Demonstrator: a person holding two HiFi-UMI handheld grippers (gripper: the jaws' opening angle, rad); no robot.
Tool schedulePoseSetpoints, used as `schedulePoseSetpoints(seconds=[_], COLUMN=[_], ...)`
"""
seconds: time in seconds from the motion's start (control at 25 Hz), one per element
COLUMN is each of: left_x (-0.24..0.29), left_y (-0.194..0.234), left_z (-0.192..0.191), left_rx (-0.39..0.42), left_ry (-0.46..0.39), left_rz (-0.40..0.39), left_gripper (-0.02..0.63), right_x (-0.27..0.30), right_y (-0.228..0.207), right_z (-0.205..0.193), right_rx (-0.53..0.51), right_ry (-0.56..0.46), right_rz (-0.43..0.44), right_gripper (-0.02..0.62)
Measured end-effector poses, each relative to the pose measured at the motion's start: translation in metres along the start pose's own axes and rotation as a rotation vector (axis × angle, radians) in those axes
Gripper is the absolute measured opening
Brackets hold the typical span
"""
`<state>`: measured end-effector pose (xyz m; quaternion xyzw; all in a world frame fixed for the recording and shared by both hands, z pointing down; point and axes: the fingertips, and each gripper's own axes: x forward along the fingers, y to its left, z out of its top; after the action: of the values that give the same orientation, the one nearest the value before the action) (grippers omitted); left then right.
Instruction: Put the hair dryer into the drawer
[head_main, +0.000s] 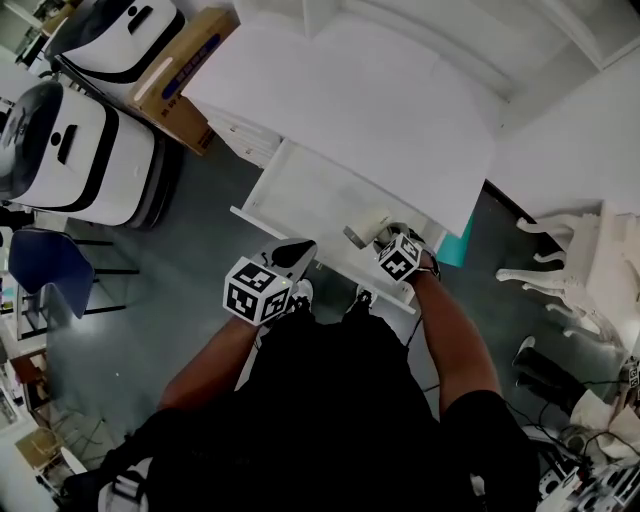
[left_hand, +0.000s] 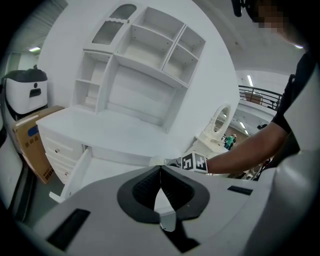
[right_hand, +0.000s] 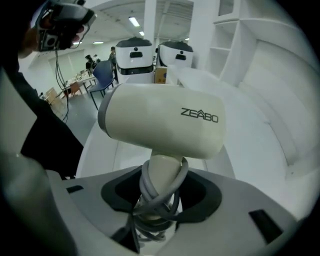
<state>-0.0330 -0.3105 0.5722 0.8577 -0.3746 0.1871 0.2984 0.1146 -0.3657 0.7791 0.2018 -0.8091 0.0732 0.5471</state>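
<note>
A cream hair dryer (right_hand: 160, 122) has its handle, wrapped in grey cord (right_hand: 157, 197), between the jaws of my right gripper (right_hand: 162, 192), which is shut on it. In the head view the hair dryer (head_main: 368, 228) hangs over the front right part of the open white drawer (head_main: 300, 190), with the right gripper (head_main: 385, 243) just behind it. My left gripper (head_main: 292, 254) is over the drawer's front edge, left of the dryer. Its jaws (left_hand: 160, 170) are shut with nothing between them. From the left gripper view the drawer (left_hand: 95, 170) lies open below the desk top.
The white desk (head_main: 350, 100) carries a shelf hutch (left_hand: 145, 55). Two white machines (head_main: 70, 150), a cardboard box (head_main: 185, 65) and a blue chair (head_main: 45, 265) stand to the left. A white ornate chair (head_main: 580, 260) is at the right.
</note>
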Motion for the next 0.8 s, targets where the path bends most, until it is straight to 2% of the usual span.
schedulePoseSetpoints(seconds=[0.28, 0.8], left_x=[0.002, -0.013], left_y=[0.008, 0.027], left_z=[-0.008, -0.017], left_rx=[-0.052, -0.123], left_ry=[0.020, 0.017], left_rz=[0.053, 0.135], left_gripper=[0.011, 0.011], right_x=[0.040, 0.084], right_y=[-0.002, -0.005], right_z=[-0.012, -0.018], right_rx=[-0.264, -0.440], right_ry=[0.144, 0.262], right_rz=[0.036, 0.055], right_gripper=[0.212, 0.212])
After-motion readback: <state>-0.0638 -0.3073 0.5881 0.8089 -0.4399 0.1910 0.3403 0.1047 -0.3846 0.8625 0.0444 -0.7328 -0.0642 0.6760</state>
